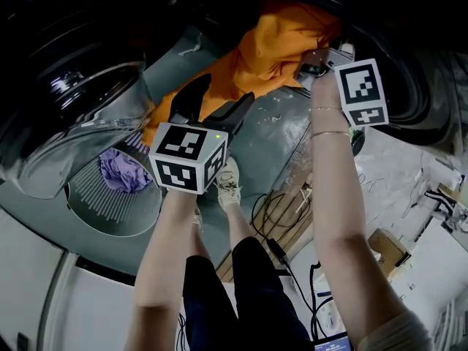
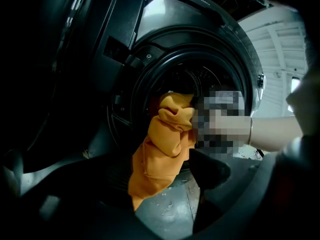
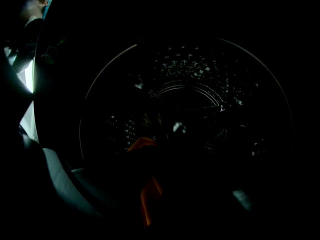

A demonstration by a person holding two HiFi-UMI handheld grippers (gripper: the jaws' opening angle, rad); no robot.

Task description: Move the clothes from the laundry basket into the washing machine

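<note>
Orange garment (image 1: 270,50) hangs pinched in the right gripper's (image 1: 313,64) closed fingers, beyond the left gripper's (image 1: 221,97) spread, empty fingers.

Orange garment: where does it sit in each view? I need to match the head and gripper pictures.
Head view: the orange cloth garment runs from upper centre down-left, its top end at the washing machine's round drum mouth.
Left gripper view: centre, hanging out of the drum mouth.
Right gripper view: a small orange fold, low and left of centre, in the dark.
Shared landmark: the drum mouth's ring.
</note>
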